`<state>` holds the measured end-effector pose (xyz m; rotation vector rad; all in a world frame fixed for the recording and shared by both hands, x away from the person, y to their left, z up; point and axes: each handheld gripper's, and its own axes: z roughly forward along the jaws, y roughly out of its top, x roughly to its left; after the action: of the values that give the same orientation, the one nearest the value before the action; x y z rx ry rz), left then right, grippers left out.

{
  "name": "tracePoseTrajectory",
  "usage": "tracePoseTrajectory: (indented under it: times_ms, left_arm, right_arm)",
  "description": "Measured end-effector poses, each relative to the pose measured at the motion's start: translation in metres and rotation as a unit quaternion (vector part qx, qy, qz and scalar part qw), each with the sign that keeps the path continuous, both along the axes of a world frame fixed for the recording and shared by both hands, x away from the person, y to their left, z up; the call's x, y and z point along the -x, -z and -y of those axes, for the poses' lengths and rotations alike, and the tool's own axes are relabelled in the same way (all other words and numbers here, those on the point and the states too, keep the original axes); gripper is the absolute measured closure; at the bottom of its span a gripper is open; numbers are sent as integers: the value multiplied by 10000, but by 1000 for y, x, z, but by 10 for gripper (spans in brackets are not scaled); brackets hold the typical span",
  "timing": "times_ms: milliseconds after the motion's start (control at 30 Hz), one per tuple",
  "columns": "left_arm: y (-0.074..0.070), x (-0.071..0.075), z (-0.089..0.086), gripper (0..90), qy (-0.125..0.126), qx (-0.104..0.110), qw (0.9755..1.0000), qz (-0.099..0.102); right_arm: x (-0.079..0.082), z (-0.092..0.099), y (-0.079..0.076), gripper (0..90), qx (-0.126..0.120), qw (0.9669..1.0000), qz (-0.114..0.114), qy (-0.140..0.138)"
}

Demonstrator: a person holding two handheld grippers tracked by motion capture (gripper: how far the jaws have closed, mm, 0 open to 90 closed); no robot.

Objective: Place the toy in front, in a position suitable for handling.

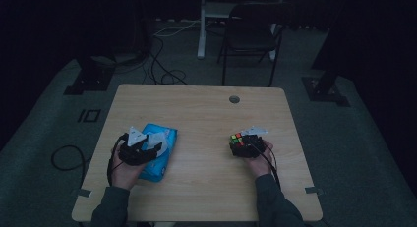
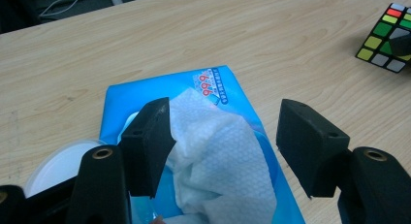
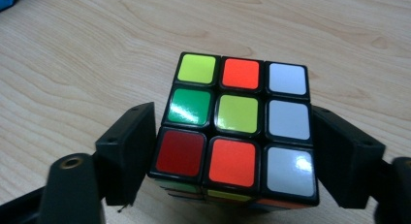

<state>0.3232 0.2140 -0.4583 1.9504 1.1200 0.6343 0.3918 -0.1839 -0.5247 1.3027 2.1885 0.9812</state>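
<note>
A blue pack of wet wipes (image 1: pixel 156 172) lies on the left of the wooden table (image 1: pixel 206 114). A white wipe (image 2: pixel 218 151) sticks up out of the pack (image 2: pixel 218 83), and the pack's round white lid (image 2: pixel 53 161) is flipped open beside it. My left gripper (image 1: pixel 147 147) hovers over the pack, open (image 2: pixel 223 112), with the wipe between its jaws and brushing the left one. On the right sits a Rubik's cube (image 1: pixel 237 140), seen far off (image 2: pixel 385 37) in the left gripper view. My right gripper (image 1: pixel 244 144) holds it; both jaws (image 3: pixel 235 118) press the cube (image 3: pixel 236 161) at its sides.
A grommet hole (image 1: pixel 234 99) sits near the table's far edge. Beyond the table stand a dark folding chair (image 1: pixel 251 35) and a white post (image 1: pixel 201 25), with cables (image 1: pixel 162 65) on the grey floor. Bare wood lies between the pack and the cube.
</note>
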Motion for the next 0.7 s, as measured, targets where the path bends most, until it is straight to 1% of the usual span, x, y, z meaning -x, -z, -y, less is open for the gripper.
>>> tracePoseTrajectory:
  times_ms: [100,200,367,467,567,700]
  left_arm:
    - [0,0,-1,384,-16,18,10000,7]
    - [0,0,-1,384,-11,-3,10000,4]
    - [0,0,0,385,-1,0,10000,11]
    - [0,0,0,384,-10,0,10000,14]
    - [-1,1,-1,385,-22,3,10000,31]
    - [-1,1,-2,385,-34,4,10000,39]
  right_arm:
    - [0,1,0,271,-67,10000,-8,-17]
    - [-1,2,0,309,-76,10000,4,-31]
    - [-1,2,-3,318,-27,10000,-28,-66]
    - [-1,3,-4,329,52,9998,-44,-174]
    - [-2,4,-4,328,43,9997,-61,-239]
    - [-3,7,-4,327,-7,9995,-145,-291]
